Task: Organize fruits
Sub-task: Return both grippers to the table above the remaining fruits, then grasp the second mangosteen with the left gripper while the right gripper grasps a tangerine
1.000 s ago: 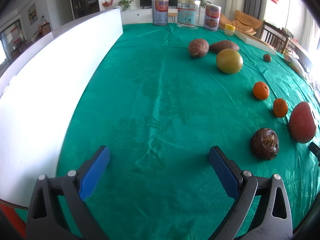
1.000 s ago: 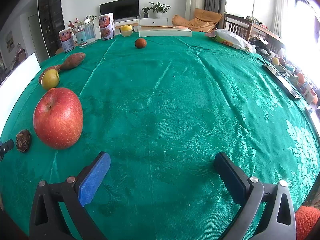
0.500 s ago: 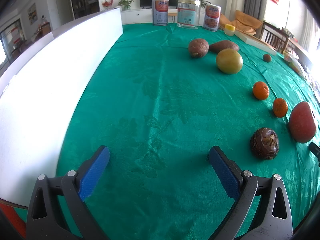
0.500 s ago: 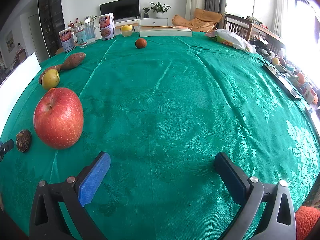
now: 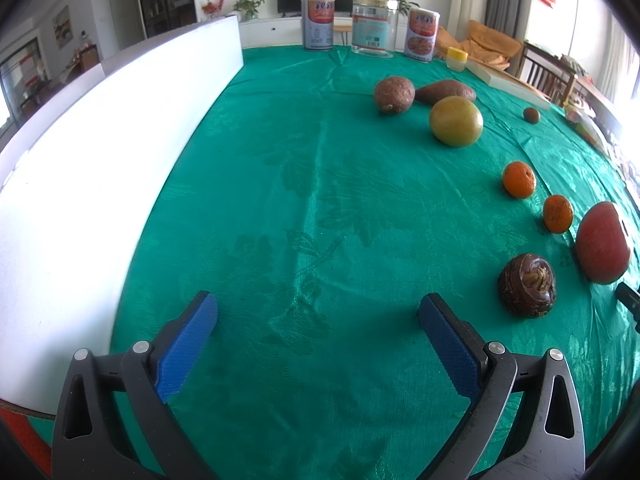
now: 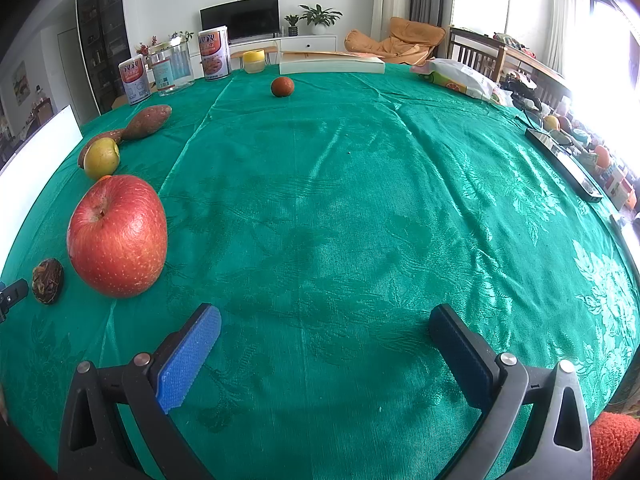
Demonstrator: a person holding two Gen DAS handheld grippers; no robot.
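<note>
Fruits lie in a curved row on a green tablecloth (image 5: 304,184). In the left wrist view: a dark brown round fruit (image 5: 527,290), a red apple (image 5: 602,242), two small oranges (image 5: 557,213) (image 5: 519,179), a yellow-green fruit (image 5: 455,121), a brown round tuber (image 5: 394,94) and a sweet potato (image 5: 444,91). My left gripper (image 5: 318,308) is open and empty, left of the dark fruit. In the right wrist view the apple (image 6: 117,236) lies left of my open, empty right gripper (image 6: 324,320). A small reddish fruit (image 6: 282,87) lies far back.
A white board (image 5: 80,184) stands along the table's left side. Two cans (image 5: 318,23) (image 5: 422,34) and a clear jar (image 5: 374,26) stand at the far edge, with a yellow-lidded cup (image 6: 255,61), a flat white box (image 6: 332,65) and a snack bag (image 6: 460,76).
</note>
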